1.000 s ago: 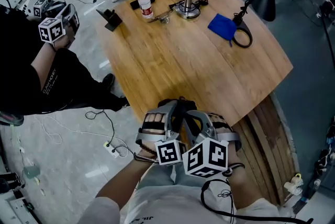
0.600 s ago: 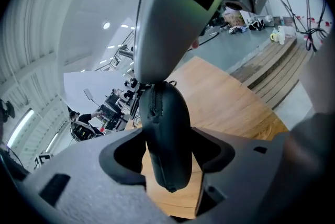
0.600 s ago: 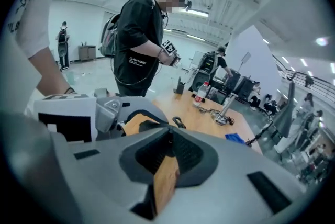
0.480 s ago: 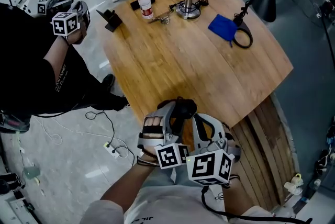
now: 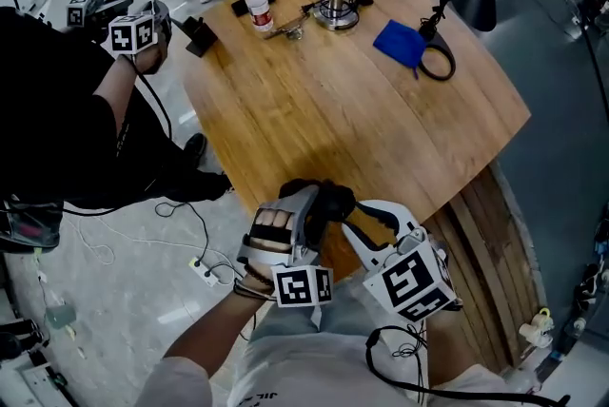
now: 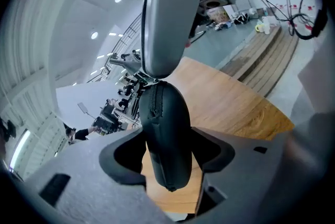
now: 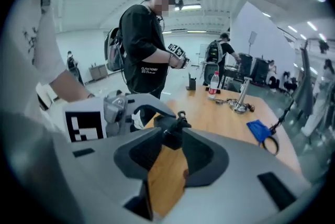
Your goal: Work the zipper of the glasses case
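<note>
The case [image 5: 328, 202] is over the desk's [image 5: 362, 110] near edge, held between the two grippers. I cannot tell whether it touches the wood.

The left gripper [image 6: 170, 144] has it by the middle. Its jaws stand fairly wide, one on each side of the case and closed against it. The case stands on end between them, with one rounded end toward the camera. Its zipper [image 6: 153, 105] runs up the far half and looks closed there.

The right gripper [image 7: 172, 133] faces the case's other end. Its jaws have just been opening and now stand partly apart. The end of the case lies at the gap between their tips, and the pull [image 7: 180, 115] sticks up just beyond them. The pads do not press on it.

What is inside the case cannot be seen.

Near the desk's far edge stand a bottle [image 5: 255, 4] and a metal stand [image 5: 333, 1]. A blue cloth [image 5: 398, 42] lies toward the far right corner. Off the left edge a person [image 5: 57, 110] in black holds another gripper [image 5: 133, 32].
</note>
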